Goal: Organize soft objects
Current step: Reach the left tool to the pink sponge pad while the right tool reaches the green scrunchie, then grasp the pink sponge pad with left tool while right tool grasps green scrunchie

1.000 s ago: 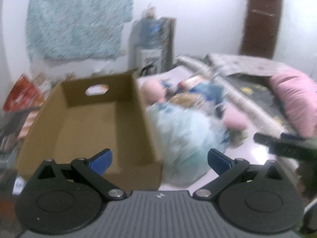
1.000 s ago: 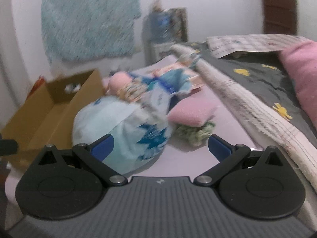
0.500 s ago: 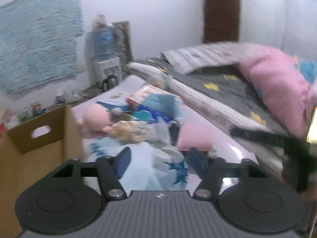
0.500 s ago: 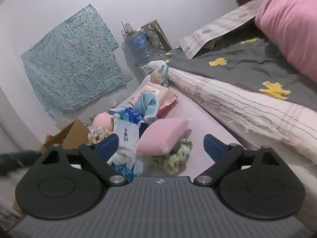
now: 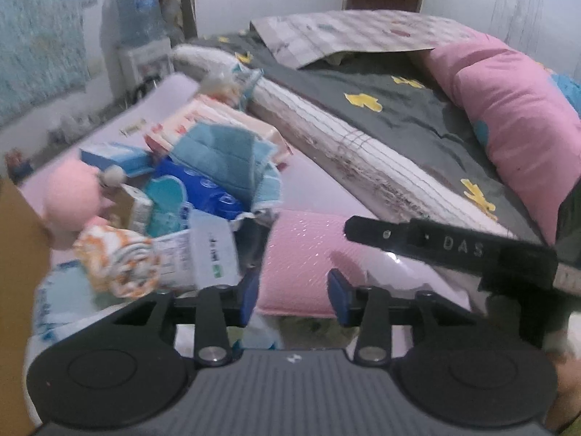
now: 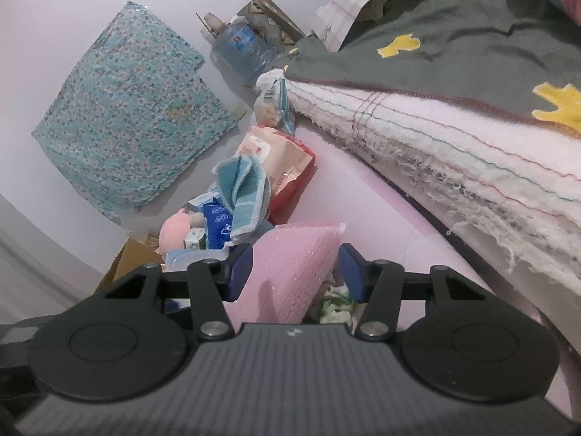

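A: Left gripper (image 5: 293, 292) state?

B: Jaws closing, part open. Pink cushion (image 5: 303, 254) sits between the blue pads; I see no pad pressing on it, so not gripped

A: Right gripper (image 6: 296, 270)?

B: Same entry: jaws closing, the cushion (image 6: 290, 272) between the pads. The left pad looks against the cushion's side, the right pad stands apart from it. No firm hold visible

A: Where is the cushion?

B: On the pale pink surface (image 5: 326, 178), at the near end of the heap. Green-white yarn bundle (image 6: 336, 303) lies just beside it, partly under its edge

A: Rest of the heap, relative to the cushion?

B: Behind it, a blue cloth (image 5: 225, 152) draped over a blue packet (image 5: 208, 190); beyond that, a red-and-white pack (image 6: 281, 161). Left of the cushion, a white box (image 5: 212, 250), an orange-white soft toy (image 5: 116, 258) and a pink plush (image 5: 70, 192). Cardboard box (image 5: 14, 290) at the far left edge. Right of the cushion, the fringed blanket (image 5: 363, 149) and grey bedding (image 5: 417, 109)
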### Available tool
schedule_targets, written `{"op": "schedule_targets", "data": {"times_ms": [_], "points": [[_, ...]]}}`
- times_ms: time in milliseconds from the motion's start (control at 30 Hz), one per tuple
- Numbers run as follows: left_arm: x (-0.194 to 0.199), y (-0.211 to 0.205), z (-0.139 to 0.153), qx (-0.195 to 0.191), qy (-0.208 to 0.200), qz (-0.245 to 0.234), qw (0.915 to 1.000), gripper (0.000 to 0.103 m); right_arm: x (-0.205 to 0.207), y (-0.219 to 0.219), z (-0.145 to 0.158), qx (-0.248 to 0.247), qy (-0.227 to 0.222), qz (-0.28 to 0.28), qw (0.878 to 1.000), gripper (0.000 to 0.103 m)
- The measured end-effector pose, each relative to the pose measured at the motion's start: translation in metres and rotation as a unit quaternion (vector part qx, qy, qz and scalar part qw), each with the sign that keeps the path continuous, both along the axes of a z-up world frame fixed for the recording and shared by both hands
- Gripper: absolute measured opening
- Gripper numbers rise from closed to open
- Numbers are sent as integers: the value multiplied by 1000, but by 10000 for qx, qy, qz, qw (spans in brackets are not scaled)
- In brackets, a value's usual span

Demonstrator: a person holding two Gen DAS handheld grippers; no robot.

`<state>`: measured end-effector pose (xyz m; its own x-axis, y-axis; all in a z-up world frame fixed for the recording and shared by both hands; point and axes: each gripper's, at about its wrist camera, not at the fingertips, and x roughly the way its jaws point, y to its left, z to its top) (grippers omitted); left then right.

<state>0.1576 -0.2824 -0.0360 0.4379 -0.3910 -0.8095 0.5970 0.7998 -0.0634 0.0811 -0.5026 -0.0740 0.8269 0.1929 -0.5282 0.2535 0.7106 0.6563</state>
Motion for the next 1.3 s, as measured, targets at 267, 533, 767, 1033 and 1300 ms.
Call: {"op": "schedule_targets", "data": {"times_ms": [267, 533, 767, 1033, 1300], "points": [[23, -17, -19, -62, 532, 100, 9985, 71, 19, -14, -18, 558, 9, 186, 9983, 20], [8, -25, -20, -39, 591, -184, 9981, 76, 5, -19, -18, 1017, -100, 470, 9937, 17], [-25, -24, -13, 98, 263, -569, 9980, 76, -22, -16, -16, 1020, 39, 785, 9917, 17], [-2, -47, -14, 711, -240, -550, 9957, 96, -41, -31, -6, 907, -103, 338, 9952, 25], [34, -67, -42, 1131, 207, -335, 9928, 92, -64, -23, 0, 72, -70, 466, 9989, 39]]}}
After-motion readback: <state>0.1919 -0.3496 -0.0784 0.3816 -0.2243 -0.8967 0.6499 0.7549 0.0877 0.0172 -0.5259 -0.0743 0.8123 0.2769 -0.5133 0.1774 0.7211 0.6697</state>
